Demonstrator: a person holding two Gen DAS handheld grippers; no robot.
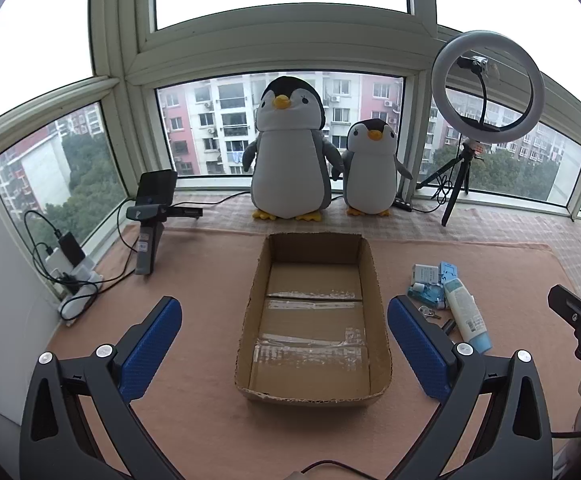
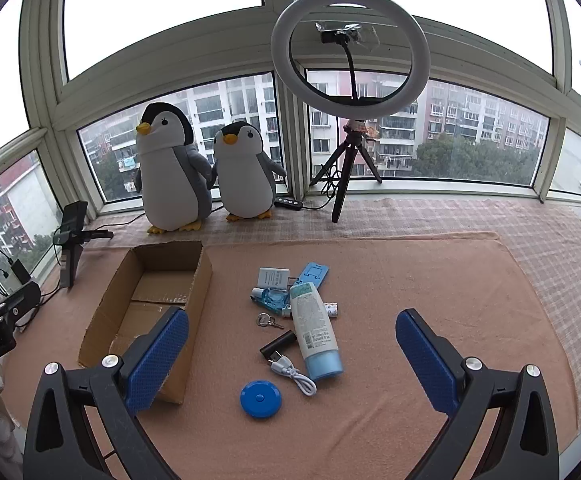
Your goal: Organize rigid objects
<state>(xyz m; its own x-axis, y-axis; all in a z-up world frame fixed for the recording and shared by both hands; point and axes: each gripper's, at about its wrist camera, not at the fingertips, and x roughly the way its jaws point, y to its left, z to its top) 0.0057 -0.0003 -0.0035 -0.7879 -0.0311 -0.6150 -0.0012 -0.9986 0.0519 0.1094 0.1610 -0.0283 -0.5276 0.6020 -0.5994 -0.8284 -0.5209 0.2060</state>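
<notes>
White-and-blue tube (image 2: 316, 332) lies among small items beside an empty cardboard box (image 2: 102, 316); both grippers (image 1: 284, 344) (image 2: 292, 354) gape wide, holding nothing.

One cardboard box (image 2: 146, 304). Two plush penguins: a bigger one (image 2: 170, 176) and a smaller one (image 2: 246, 172). One ring light (image 2: 350, 52) on its tripod. Beside the box, loose items: one lotion tube (image 2: 316, 328), one blue round disc (image 2: 260, 399), one white cable (image 2: 294, 374), one bunch of keys (image 2: 268, 321), one blue phone stand (image 2: 312, 272), one white box (image 2: 273, 277), one black stick (image 2: 277, 343), and what looks like one clear blue bottle (image 2: 274, 299), partly hidden.
</notes>
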